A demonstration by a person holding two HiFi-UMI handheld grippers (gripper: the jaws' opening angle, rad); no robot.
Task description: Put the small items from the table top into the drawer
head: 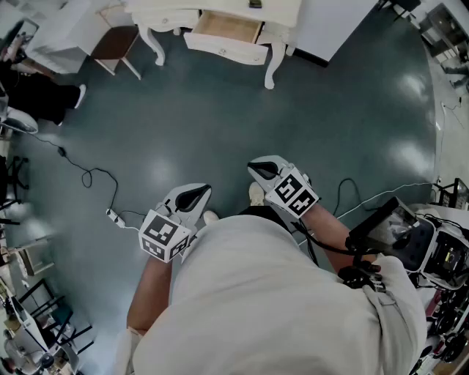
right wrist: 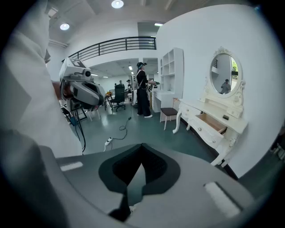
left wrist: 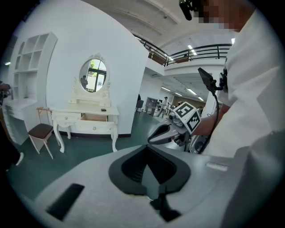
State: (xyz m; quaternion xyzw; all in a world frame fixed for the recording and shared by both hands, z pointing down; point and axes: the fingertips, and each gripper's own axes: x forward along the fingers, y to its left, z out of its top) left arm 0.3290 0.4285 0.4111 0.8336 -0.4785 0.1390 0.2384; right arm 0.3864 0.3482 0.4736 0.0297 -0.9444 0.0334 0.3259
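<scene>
A white dressing table (head: 220, 9) stands far across the floor, its drawer (head: 223, 29) pulled open. One small dark item (head: 254, 4) lies on the table top. It also shows as a dark item (left wrist: 103, 109) above the open drawer (left wrist: 94, 118), and as a dark item (right wrist: 225, 117) in the right gripper view. I hold both grippers close to my body, far from the table. My left gripper (head: 194, 196) and right gripper (head: 264, 170) are both shut, with nothing between the jaws. The left gripper (left wrist: 144, 165) and the right gripper (right wrist: 136, 176) show their fingers meeting.
A brown-seated chair (head: 113, 42) stands left of the table. A power strip (head: 113, 214) with a cable lies on the teal floor near my left side. A person (right wrist: 142, 89) stands by white shelves. Equipment racks (head: 447, 249) crowd the right edge.
</scene>
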